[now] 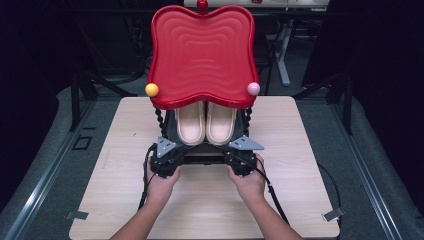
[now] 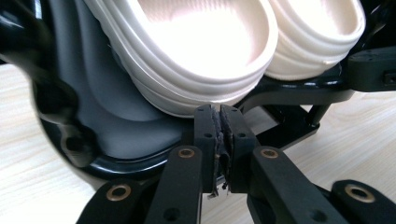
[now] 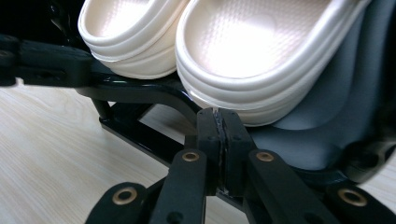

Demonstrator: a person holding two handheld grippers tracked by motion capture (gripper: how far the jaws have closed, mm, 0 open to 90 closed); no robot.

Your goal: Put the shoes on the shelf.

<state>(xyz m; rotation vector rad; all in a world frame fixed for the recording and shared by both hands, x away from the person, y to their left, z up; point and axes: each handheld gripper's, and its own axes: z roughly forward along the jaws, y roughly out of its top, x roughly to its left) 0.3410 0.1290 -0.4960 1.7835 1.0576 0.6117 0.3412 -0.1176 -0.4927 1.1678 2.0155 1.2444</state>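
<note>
- The left gripper sits at the near left corner of the black rack, its jaws clenched together with nothing between them; in the left gripper view the tips rest just under the heel of the left slipper.
- The left slipper lies sole-down on the rack's grey lower shelf, under the red tray, touching its twin.
- The slippers look like moulded foam: light, springy, with ribbed side walls that should give under pressure yet not slip much. The rounded heel rim seems the best place to take hold, as it is nearest the jaws and free of the tray.
- The right slipper lies alongside, heel toward the person.
- The right gripper mirrors the left at the near right corner, jaws likewise pressed shut and empty, tips just below that heel.
- The rack stands mid-table; its glossy frame looks stiff.
</note>
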